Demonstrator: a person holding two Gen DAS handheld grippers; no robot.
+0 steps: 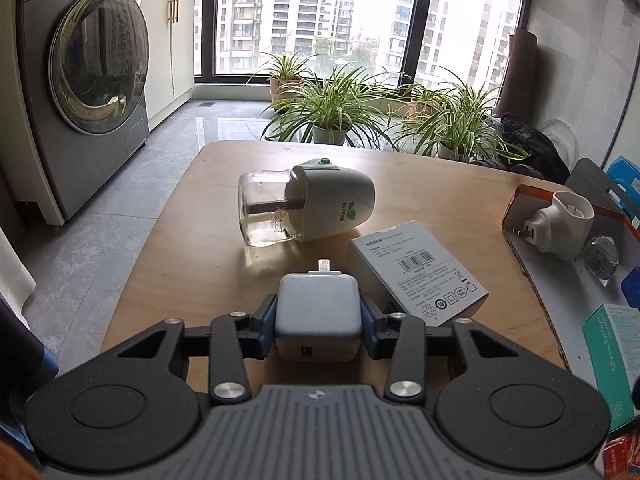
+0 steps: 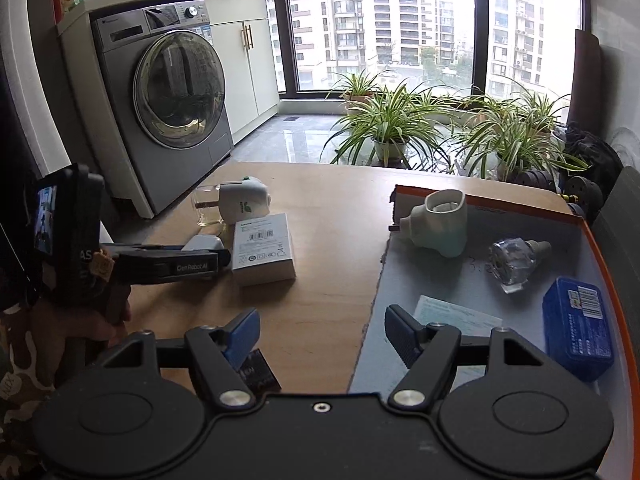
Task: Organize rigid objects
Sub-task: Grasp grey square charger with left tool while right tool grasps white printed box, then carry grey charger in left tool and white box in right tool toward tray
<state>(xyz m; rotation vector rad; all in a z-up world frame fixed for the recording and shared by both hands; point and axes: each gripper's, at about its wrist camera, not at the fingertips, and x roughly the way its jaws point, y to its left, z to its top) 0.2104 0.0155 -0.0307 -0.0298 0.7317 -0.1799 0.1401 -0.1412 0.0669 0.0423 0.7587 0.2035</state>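
Right now the left hand-held gripper (image 1: 319, 316) is closed on a white charger block (image 1: 319, 310), its blue pads pressing the block's two sides, with the plug prongs pointing away toward the far edge of the bench (image 1: 208, 216). The block sits low over the wood, near the bench's near edge; whether it still touches the surface cannot be told. Just beside it, to the right, lies a grey-white carton (image 1: 416, 272) with a barcode label facing up. Farther on, toward the middle of the bench, a white mosquito-repellent plug-in (image 1: 334, 204) lies on its side with its clear glass bottle (image 1: 264, 210) pointing toward the left edge.

From the right wrist view, the right hand-held gripper (image 2: 320, 334) stands partly open with nothing between its fingers, hovering over the line where the bare wood meets a flat cardboard tray (image 2: 452, 288) with an orange rim that covers the right side of the bench. Its left finger is above the wood, its right finger above the tray. On the tray, near its far left corner, lies a second white plug-in body (image 2: 436, 224) with its socket opening tilted upward. A clear faceted bottle (image 2: 514, 264) lies on its side near it, toward the right edge. A blue box (image 2: 578, 328) rests by the tray's right rim, and a pale teal carton (image 2: 456, 316) lies flat behind the right finger. A small dark packet (image 2: 258, 374) lies on the wood under the left finger. A person's hand (image 2: 96, 320) grips the left tool at the left side.
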